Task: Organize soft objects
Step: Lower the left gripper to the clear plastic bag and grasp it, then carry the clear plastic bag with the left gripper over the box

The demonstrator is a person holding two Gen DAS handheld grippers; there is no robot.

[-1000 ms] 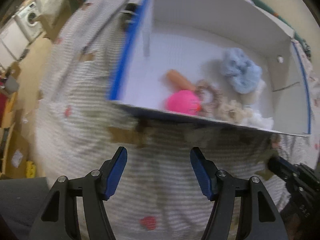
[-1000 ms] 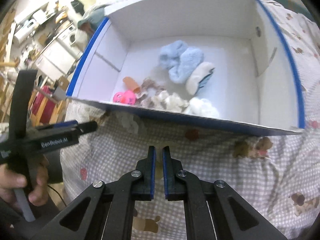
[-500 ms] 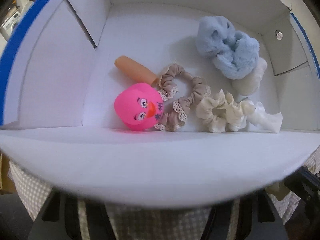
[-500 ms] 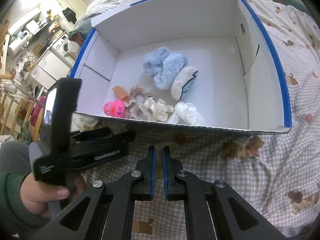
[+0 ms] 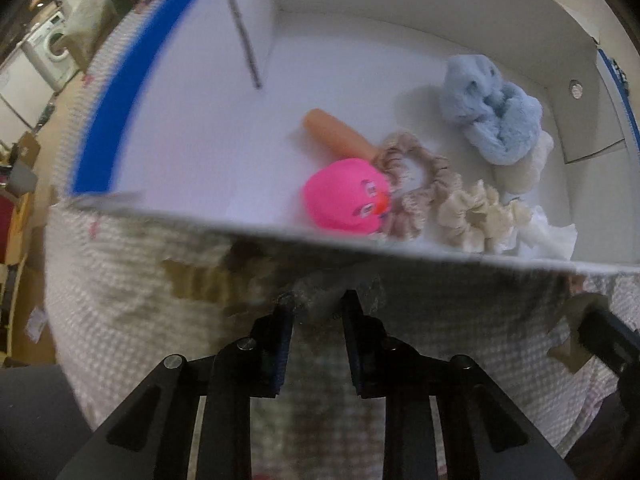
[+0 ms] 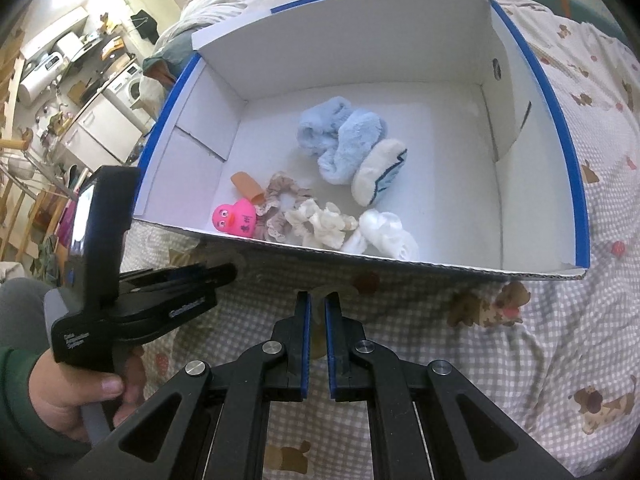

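Note:
A white box [image 6: 440, 268] with blue edges sits on the checked bedsheet. Inside lie a pink rubber duck [image 5: 346, 196], an orange tube [image 5: 336, 136], a brown scrunchie [image 5: 420, 188], a cream scrunchie [image 5: 476, 216], fluffy blue socks [image 5: 492, 120], a white slipper sock [image 6: 380, 176] and a white cloth [image 6: 384, 232]. My left gripper [image 5: 317, 306] points down at the sheet just before the box's front wall, jaws closing. A blurred grey patch [image 5: 332, 286] lies at its tips; sheet print or separate thing, I cannot tell. My right gripper [image 6: 318, 300] is shut over the sheet, further right.
A hand in a green sleeve [image 6: 60, 396] holds the left gripper [image 6: 230, 272]. The sheet carries bear prints [image 6: 488, 308]. Beyond the bed's left side are a washing machine [image 6: 132, 88], cabinets and shelves. The box's front wall stands close ahead of both grippers.
The left gripper looked over the wall into the box half a second ago; now it sits lower, in front of the wall, with its jaws much narrower. The right gripper has stayed put.

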